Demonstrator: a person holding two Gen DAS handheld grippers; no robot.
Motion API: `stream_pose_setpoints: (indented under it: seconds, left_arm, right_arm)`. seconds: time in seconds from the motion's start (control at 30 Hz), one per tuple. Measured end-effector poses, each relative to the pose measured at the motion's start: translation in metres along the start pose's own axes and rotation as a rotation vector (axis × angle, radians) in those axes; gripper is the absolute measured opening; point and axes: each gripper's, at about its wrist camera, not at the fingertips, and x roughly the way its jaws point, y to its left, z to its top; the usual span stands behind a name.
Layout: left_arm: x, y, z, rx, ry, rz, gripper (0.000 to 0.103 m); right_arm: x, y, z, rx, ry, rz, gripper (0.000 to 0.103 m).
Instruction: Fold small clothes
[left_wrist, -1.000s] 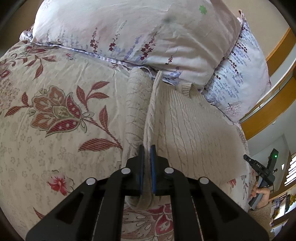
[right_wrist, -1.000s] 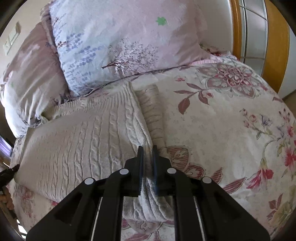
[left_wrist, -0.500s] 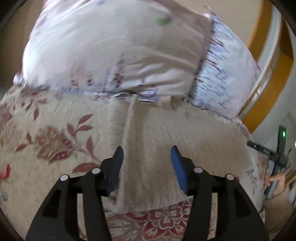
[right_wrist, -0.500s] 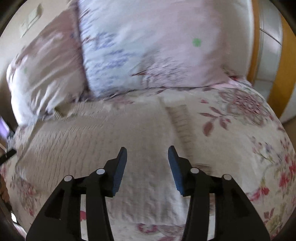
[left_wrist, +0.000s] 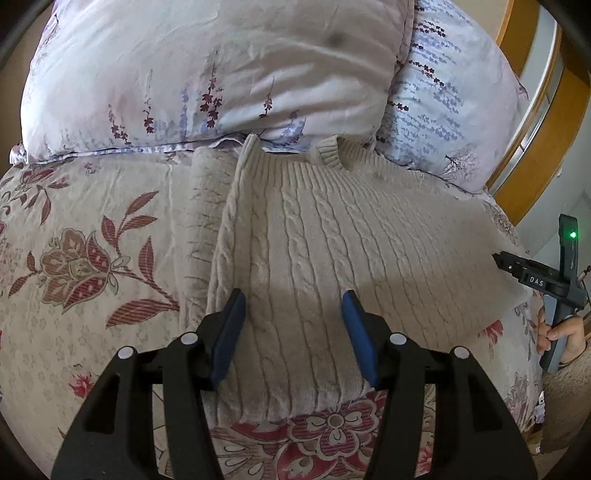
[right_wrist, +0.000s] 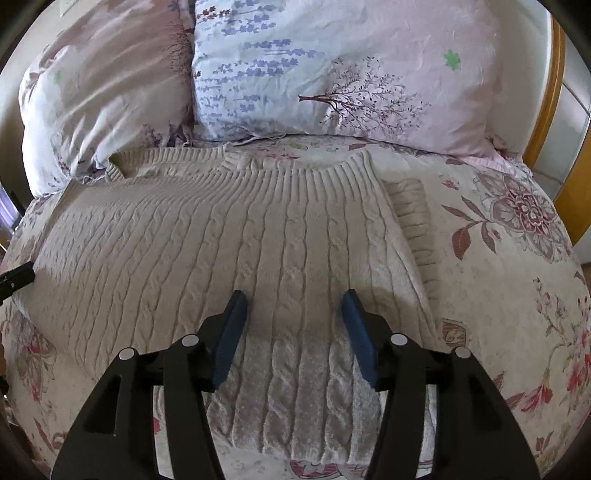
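A cream cable-knit sweater (left_wrist: 332, 236) lies flat on the floral bedspread, its ribbed band toward the pillows. A sleeve (left_wrist: 201, 221) sticks out from under its left edge. My left gripper (left_wrist: 293, 306) is open and empty, just above the sweater's near left part. In the right wrist view the same sweater (right_wrist: 229, 229) spreads across the bed, a sleeve (right_wrist: 413, 225) showing along its right edge. My right gripper (right_wrist: 293, 306) is open and empty above the sweater's near right part. The right gripper also shows at the left wrist view's right edge (left_wrist: 532, 277).
Pillows (left_wrist: 221, 74) are piled at the head of the bed, touching the sweater's far edge; they also show in the right wrist view (right_wrist: 332, 66). The floral bedspread (left_wrist: 85, 251) extends left; a wooden frame (left_wrist: 535, 122) stands at the right.
Both grippers were shut on folds of the sweater a second ago. Both have opened and let go, and the sweater now lies flat under them.
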Motion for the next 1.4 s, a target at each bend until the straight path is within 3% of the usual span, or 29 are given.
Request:
stream_pose_setpoints:
  seconds: [0.13,0.27,0.4,0.47,0.67,0.83,1.0,1.1,1.4]
  left_arm:
    - [-0.006,0.002,0.002,-0.033,0.01,-0.022,0.055]
    - [-0.017,0.033,0.018,-0.217,0.009,-0.136,0.057]
    - [-0.018,0.059,0.031,-0.336,-0.007,-0.121,0.066]
    - [-0.013,0.071,0.036,-0.38,-0.004,-0.118,0.068]
    - [0.007,0.09,0.042,-0.47,0.045,-0.14,0.069]
    - [0.017,0.085,0.047,-0.464,0.054,-0.175,0.071]
    - [0.03,0.082,0.052,-0.458,0.065,-0.187,0.072]
    - [0.033,0.077,0.055,-0.431,0.058,-0.171,0.073]
    - [0.038,0.074,0.057,-0.408,0.043,-0.149,0.074]
  right_arm:
    - [0.002,0.0,0.009,0.028,0.049,-0.019,0.059]
    - [0.003,0.011,0.025,0.1,0.134,-0.108,0.076]
    - [0.002,0.034,0.03,0.117,0.105,0.007,0.086]
    - [0.005,0.051,0.031,0.084,0.079,0.007,0.095]
    - [0.016,0.087,0.033,0.01,0.009,-0.038,0.099]
    - [0.026,0.096,0.034,-0.013,-0.009,-0.052,0.102]
    - [0.039,0.103,0.027,-0.03,0.018,0.003,0.102]
    - [0.041,0.112,0.02,-0.077,-0.003,-0.049,0.102]
    - [0.042,0.107,0.023,-0.058,0.012,-0.028,0.102]
